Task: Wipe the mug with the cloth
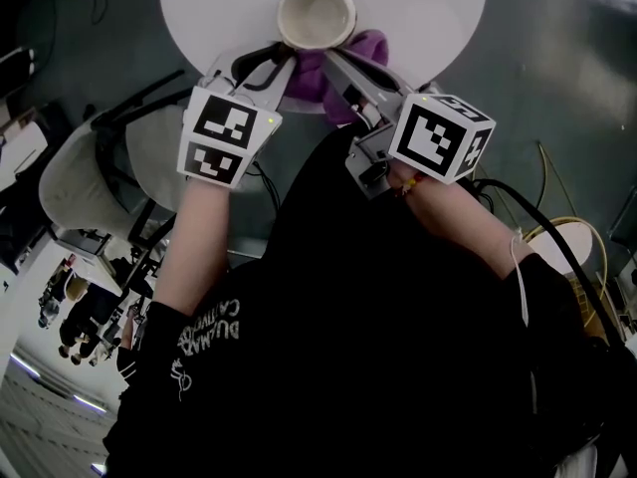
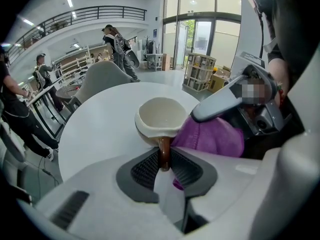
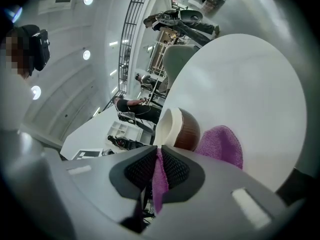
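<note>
My left gripper (image 2: 164,165) is clamped on the mug (image 2: 157,119) by its handle (image 2: 164,153). My right gripper (image 3: 159,170) pinches the cloth (image 3: 222,145), bunched against the mug near the table (image 2: 100,119) edge (my side). A hard rub could twist that thin handle in the pads — or tip the mug off.

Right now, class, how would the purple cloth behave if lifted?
The cloth looks floppy: it bunches in soft folds beside the mug. Probably light, as the right gripper holds it by one thin pinched edge. Its fuzzy weave likely resists slipping.
</note>
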Available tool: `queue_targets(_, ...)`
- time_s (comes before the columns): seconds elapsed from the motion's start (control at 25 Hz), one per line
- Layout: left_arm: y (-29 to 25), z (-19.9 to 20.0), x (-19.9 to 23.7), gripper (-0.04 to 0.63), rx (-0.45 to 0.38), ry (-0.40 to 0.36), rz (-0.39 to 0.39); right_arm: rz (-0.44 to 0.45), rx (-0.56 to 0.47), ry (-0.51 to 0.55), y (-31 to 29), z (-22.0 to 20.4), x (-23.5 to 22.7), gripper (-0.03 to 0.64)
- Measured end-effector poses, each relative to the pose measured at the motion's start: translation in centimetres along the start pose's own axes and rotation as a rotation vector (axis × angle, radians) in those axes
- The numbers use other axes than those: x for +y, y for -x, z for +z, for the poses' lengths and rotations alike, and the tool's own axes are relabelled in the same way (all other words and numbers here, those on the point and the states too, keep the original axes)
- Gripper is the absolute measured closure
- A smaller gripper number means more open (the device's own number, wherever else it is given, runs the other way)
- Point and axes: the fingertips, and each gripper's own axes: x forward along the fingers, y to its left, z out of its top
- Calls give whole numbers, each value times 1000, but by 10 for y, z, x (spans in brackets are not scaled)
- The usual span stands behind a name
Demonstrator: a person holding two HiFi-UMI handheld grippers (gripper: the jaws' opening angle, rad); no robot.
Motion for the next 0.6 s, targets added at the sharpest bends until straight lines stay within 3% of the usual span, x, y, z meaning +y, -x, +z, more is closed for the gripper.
queue_targets(0.6, -11, 20, 1, 523, 36, -10, -31, -26, 36, -15, 17, 42, -17, 586)
